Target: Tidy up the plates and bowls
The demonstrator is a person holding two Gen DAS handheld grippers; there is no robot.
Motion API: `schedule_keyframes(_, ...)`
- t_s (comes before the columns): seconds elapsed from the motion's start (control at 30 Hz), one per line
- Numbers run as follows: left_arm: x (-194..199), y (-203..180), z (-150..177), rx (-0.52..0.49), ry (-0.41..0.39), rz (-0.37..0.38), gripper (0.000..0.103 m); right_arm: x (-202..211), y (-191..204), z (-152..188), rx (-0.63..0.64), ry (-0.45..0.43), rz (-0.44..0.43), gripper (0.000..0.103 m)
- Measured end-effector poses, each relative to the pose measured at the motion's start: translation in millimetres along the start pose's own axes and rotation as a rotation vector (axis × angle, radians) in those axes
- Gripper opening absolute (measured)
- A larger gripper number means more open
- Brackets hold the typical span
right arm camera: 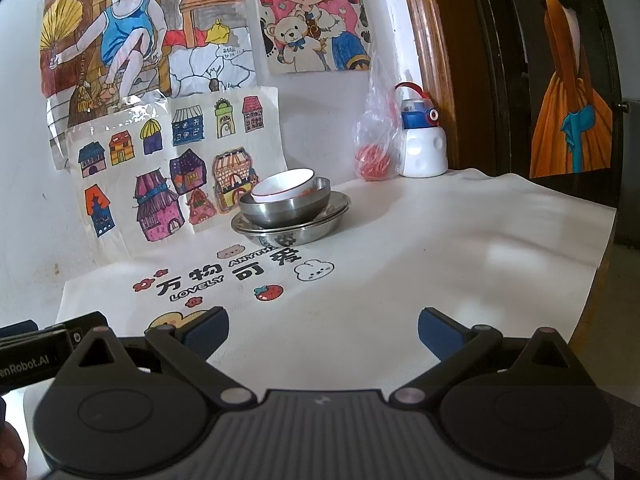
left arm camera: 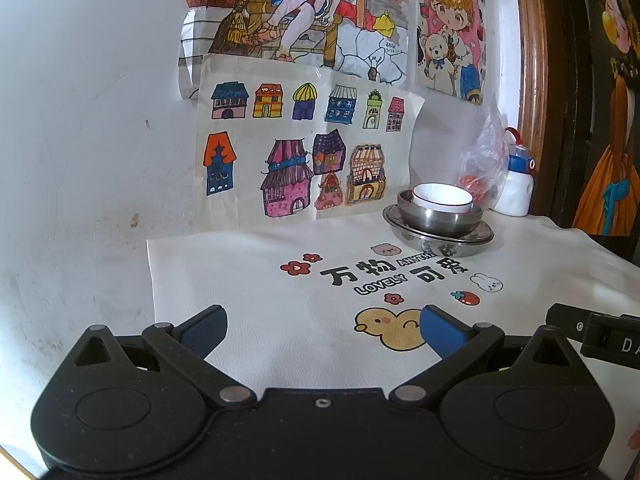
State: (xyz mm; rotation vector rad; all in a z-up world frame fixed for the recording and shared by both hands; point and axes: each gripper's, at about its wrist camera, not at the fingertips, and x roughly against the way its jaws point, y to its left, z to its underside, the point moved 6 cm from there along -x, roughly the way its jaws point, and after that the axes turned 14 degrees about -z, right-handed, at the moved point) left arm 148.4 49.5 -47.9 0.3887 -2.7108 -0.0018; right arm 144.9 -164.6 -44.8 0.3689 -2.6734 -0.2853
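I see the dishes already nested near the table's back edge, close to the wall: a white bowl [right arm camera: 286,186] sits tilted inside a steel bowl [right arm camera: 288,208], and that stands in a steel plate [right arm camera: 320,222]. From the left wrist camera the same stack reads as white bowl [left arm camera: 442,197], steel bowl [left arm camera: 440,219], steel plate [left arm camera: 476,236]. Whether the bottom piece is one plate or two stacked, I can't quite tell; the rim looks doubled in the right view.

My left gripper [left arm camera: 323,330] hangs low over the near part of the table, jaws spread wide and holding nothing. My right gripper [right arm camera: 323,330] is beside it, also wide open and empty, well apart from the stack.

I find no other plate or bowl loose on the table [right arm camera: 460,240]; only a bottle [right arm camera: 422,144] and a plastic bag [right arm camera: 376,148] stand at the back right corner. So I judge the organizing essentially done, with perhaps only straightening the tilted white bowl left.
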Motion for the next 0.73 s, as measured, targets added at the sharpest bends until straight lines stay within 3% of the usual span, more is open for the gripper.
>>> schedule_keyframes(0.73,-4.8,1.0,2.5,0.003,0.013,-0.005,0.102,-4.7,-0.1,2.1,-0.005,0.019,-0.007,0.103)
